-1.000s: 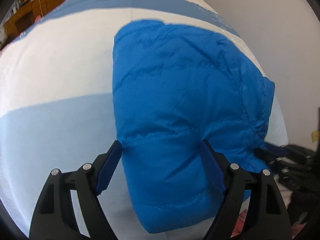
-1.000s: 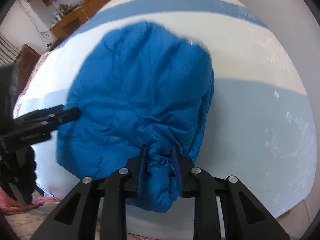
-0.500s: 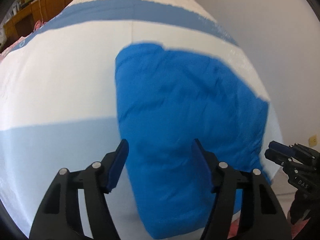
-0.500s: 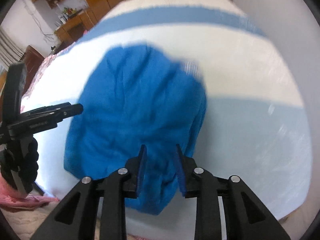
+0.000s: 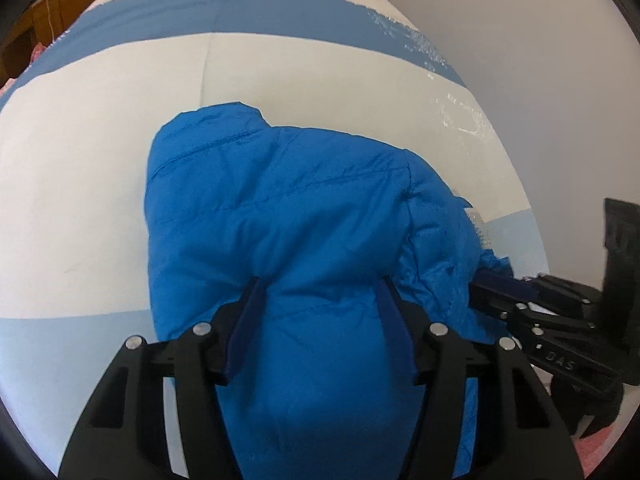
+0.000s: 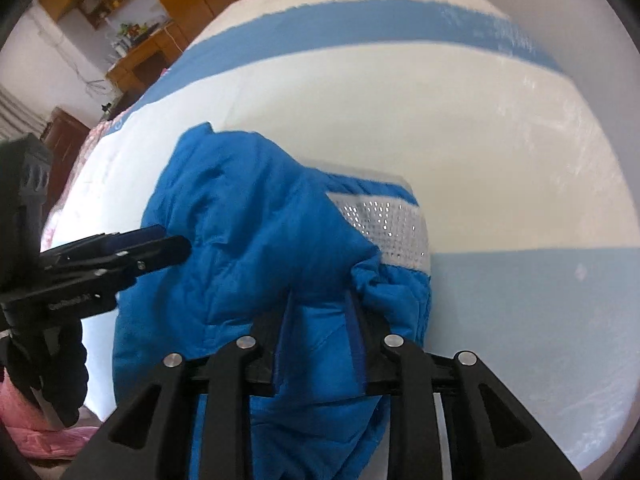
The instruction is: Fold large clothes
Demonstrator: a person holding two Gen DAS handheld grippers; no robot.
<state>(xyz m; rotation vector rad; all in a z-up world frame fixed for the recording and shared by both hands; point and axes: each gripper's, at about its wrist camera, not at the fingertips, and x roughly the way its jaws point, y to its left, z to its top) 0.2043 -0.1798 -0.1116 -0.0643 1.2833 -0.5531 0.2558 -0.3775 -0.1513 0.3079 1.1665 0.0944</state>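
A bright blue padded jacket (image 5: pixel 300 208) lies bunched on a bed sheet (image 5: pixel 100 200) striped white and blue. My left gripper (image 5: pixel 320 292) has a thick fold of the jacket's near edge between its fingers; the jaws are closing and the pads dent the fabric. To its right, my right gripper (image 5: pixel 488 280) bites the jacket's right corner. In the right wrist view my right gripper (image 6: pixel 320 300) is closing narrowly on a wad of the jacket (image 6: pixel 248 232), beside a white mesh patch (image 6: pixel 384 224). The left gripper (image 6: pixel 160 244) grips the left side.
A plain pale wall (image 5: pixel 540 60) runs along the bed's right side. Wooden cabinets and a desk (image 6: pixel 160 52) stand beyond the far left corner. Pink bedding (image 6: pixel 36 432) lies off the bed's near left edge.
Both grippers have carried the jacket's near edge forward over the bed, so it is now doubled and shorter. The left jaws have narrowed on the fabric. The white mesh patch now shows.
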